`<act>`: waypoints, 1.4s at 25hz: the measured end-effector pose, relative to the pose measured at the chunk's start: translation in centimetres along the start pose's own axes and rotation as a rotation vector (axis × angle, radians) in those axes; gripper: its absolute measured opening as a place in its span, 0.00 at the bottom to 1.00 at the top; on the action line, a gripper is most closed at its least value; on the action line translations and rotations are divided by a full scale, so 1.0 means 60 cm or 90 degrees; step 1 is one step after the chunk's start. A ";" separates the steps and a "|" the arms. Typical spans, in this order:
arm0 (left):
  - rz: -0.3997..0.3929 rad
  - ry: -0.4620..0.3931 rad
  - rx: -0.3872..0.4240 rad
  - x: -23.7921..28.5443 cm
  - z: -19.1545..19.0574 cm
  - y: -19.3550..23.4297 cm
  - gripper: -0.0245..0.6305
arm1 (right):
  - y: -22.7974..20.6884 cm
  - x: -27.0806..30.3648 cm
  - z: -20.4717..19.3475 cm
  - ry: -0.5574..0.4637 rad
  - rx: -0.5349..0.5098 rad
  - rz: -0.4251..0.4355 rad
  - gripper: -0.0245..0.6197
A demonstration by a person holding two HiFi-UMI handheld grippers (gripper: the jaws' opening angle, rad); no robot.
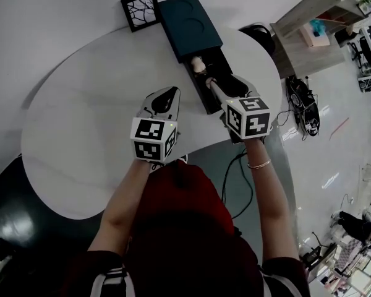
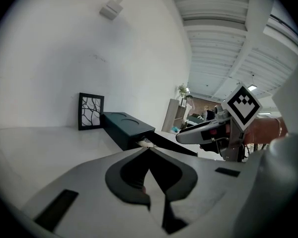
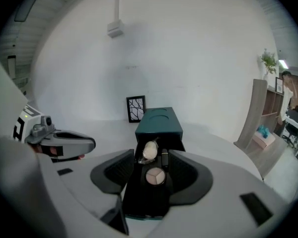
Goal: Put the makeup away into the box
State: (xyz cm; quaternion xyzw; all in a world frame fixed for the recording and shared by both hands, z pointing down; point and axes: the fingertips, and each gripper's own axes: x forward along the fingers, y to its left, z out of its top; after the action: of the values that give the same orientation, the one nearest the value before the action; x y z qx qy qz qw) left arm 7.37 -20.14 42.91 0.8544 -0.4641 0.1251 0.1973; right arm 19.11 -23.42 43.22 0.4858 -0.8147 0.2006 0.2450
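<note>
A dark teal box lies at the far side of the white table, its black drawer pulled out toward me. In the drawer lie a pale wrapped sponge, a black lipstick tube and a round compact. My right gripper hovers over the drawer, open, nothing between its fingers; from the head view the right gripper covers the drawer's near half. My left gripper hangs left of the drawer. In its own view the left gripper has its tips together and holds nothing.
A small black-framed picture leans on the wall left of the box. Past the table's right edge stand a wooden shelf unit and a tangle of cables on the floor. Bare tabletop stretches left of my left gripper.
</note>
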 end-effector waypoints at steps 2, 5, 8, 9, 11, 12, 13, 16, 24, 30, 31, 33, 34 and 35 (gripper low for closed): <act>-0.001 -0.002 0.004 -0.003 0.002 -0.007 0.07 | 0.004 -0.015 0.007 -0.022 0.009 -0.001 0.38; -0.002 -0.005 0.010 -0.008 0.005 -0.019 0.07 | 0.009 -0.038 0.014 -0.050 0.017 -0.003 0.37; -0.004 -0.008 0.016 -0.014 0.007 -0.030 0.07 | 0.016 -0.060 0.016 -0.074 0.028 -0.004 0.34; -0.005 -0.009 0.018 -0.016 0.007 -0.033 0.07 | 0.018 -0.067 0.016 -0.082 0.031 -0.005 0.32; -0.005 -0.011 0.022 -0.022 0.008 -0.041 0.07 | 0.024 -0.082 0.014 -0.098 0.038 -0.006 0.28; -0.006 -0.012 0.024 -0.025 0.008 -0.046 0.07 | 0.026 -0.090 0.013 -0.106 0.043 -0.006 0.25; -0.006 -0.013 0.025 -0.027 0.008 -0.051 0.07 | 0.026 -0.097 0.011 -0.113 0.048 -0.008 0.23; -0.009 -0.015 0.030 -0.034 0.007 -0.062 0.07 | 0.029 -0.114 0.003 -0.127 0.057 -0.014 0.17; -0.009 -0.023 0.047 -0.058 0.007 -0.085 0.07 | 0.045 -0.150 -0.023 -0.156 0.082 -0.007 0.10; -0.017 -0.027 0.054 -0.073 0.002 -0.105 0.07 | 0.048 -0.174 -0.044 -0.167 0.093 -0.020 0.06; -0.018 -0.027 0.054 -0.074 0.001 -0.109 0.07 | 0.048 -0.177 -0.048 -0.165 0.094 -0.021 0.06; -0.020 -0.028 0.056 -0.076 0.000 -0.116 0.07 | 0.049 -0.183 -0.057 -0.162 0.097 -0.022 0.06; -0.021 -0.028 0.058 -0.077 -0.001 -0.119 0.07 | 0.050 -0.185 -0.062 -0.161 0.102 -0.022 0.06; -0.023 -0.028 0.058 -0.078 -0.001 -0.122 0.07 | 0.052 -0.187 -0.067 -0.159 0.107 -0.021 0.06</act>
State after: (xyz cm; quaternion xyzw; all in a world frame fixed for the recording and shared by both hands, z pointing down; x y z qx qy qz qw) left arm 10.99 -13.01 39.50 0.8732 -0.4469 0.1239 0.1500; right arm 21.75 -11.98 39.47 0.5392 -0.8110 0.2019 0.1038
